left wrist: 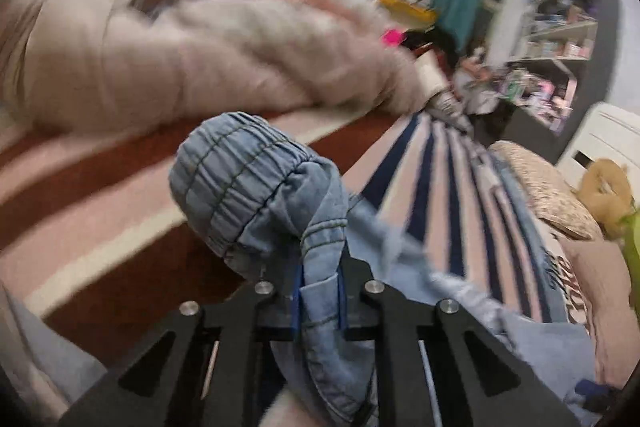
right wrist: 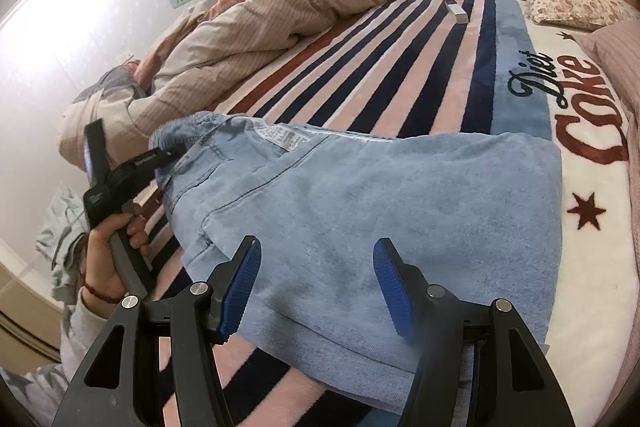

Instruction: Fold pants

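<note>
Light blue denim pants (right wrist: pixel 360 211) lie folded on the bed (right wrist: pixel 400 75). The left gripper (left wrist: pixel 320 301) jaws pinch the gathered waistband, seemingly lifted; the right gripper (right wrist: pixel 316 287) jaws stand spread over the cloth.

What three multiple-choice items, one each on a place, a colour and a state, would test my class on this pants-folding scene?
1. Where do the pants lie?
A. on a striped blanket
B. on a chair
C. on the floor

2. What colour are the right gripper pads?
A. red
B. blue
C. green

3. How is the left gripper?
A. open above the pants
B. shut on a pillow
C. shut on the waistband

Answers:
1 A, stripes show around the denim.
2 B, both ribbed pads are blue.
3 C, its pads pinch denim by the elastic band.
</note>
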### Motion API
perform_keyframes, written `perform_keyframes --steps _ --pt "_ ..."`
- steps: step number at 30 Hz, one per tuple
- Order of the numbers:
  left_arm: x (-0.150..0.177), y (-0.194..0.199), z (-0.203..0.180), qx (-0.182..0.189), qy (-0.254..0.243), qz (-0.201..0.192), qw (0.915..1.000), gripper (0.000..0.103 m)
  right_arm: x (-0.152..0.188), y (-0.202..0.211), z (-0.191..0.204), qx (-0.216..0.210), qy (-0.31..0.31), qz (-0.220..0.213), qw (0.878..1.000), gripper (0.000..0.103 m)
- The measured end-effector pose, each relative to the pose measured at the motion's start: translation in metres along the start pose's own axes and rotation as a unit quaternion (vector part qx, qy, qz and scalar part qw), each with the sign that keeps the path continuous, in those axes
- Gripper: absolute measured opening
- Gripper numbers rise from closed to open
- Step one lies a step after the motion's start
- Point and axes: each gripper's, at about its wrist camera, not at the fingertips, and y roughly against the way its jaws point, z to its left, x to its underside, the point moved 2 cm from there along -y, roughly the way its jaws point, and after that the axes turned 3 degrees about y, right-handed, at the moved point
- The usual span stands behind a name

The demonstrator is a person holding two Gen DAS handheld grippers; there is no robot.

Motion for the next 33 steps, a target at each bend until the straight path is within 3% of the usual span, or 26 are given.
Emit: perform_keyframes --steps 5,10,16,20,23,27,29,30,31,33 --pt "-0.011 0.031 -0.058 0.072 -0.058 -0.031 0.9952 0.009 -0.004 0.007 -0.005 -0.003 -0.014 -0.012 1.000 0.055" --pt "-0.001 0.039 -0.128 0.153 -0.118 -0.007 0.9811 0.007 -0.009 0.020 -0.013 0.005 -0.024 -0.032 0.999 0.055" --pt "0.041 0.057 -0.166 0.234 -0.186 0.020 0.9541 0.005 -0.015 0.035 -0.023 0.013 -0.037 -0.052 0.998 0.056" --pt "0.070 0.062 -0.184 0.308 -0.207 0.080 0.9250 0.005 -0.017 0.044 -0.030 0.018 -0.048 -0.063 0.997 0.056" --pt "0.087 0.058 -0.194 0.313 -0.243 0.105 0.9121 0.005 -0.017 0.051 -0.041 0.050 -0.057 -0.071 0.995 0.060" --pt "0.085 0.059 -0.191 0.315 -0.252 0.115 0.9077 0.009 -0.016 0.054 -0.050 0.033 -0.076 -0.073 0.994 0.065" --pt "0.076 0.061 -0.185 0.317 -0.253 0.112 0.9071 0.015 -0.016 0.054 -0.051 0.012 -0.088 -0.075 0.993 0.066" --pt "0.069 0.062 -0.179 0.322 -0.248 0.110 0.9070 0.032 -0.016 0.055 -0.051 0.005 -0.092 -0.077 0.993 0.068" --pt "0.061 0.066 -0.172 0.331 -0.240 0.105 0.9065 0.057 -0.017 0.055 -0.051 -0.001 -0.096 -0.079 0.992 0.070" --pt "0.051 0.076 -0.159 0.364 -0.225 0.100 0.8984 0.068 -0.016 0.056 -0.050 -0.025 -0.108 -0.086 0.990 0.078"
